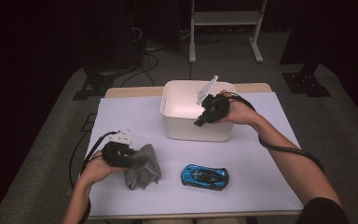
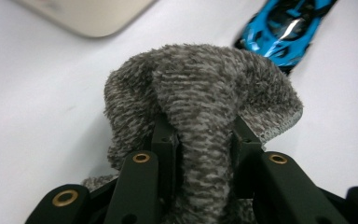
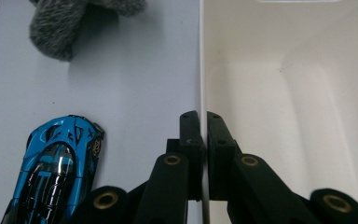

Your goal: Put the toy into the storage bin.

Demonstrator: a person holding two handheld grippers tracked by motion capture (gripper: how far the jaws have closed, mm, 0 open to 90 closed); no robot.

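A grey fuzzy cloth (image 1: 143, 169) lies crumpled on the white table cover at the near left. My left gripper (image 1: 137, 158) is shut on it, and a fold of the cloth (image 2: 200, 93) bulges up between the two black jaws of the left gripper (image 2: 204, 128). A white plastic bin (image 1: 191, 131) stands at the table's far middle. My right gripper (image 1: 199, 122) reaches over its near right rim and is shut on the bin's thin wall (image 3: 203, 70), one jaw of the right gripper (image 3: 203, 116) inside and one outside. A blue toy car (image 1: 204, 176) sits near the front edge.
The white cover (image 1: 261, 154) spreads over the whole tabletop. The car (image 3: 56, 163) lies just outside the bin, with the cloth (image 3: 60, 23) beyond it. A white metal stand (image 1: 223, 18) and cables sit on the floor behind the table.
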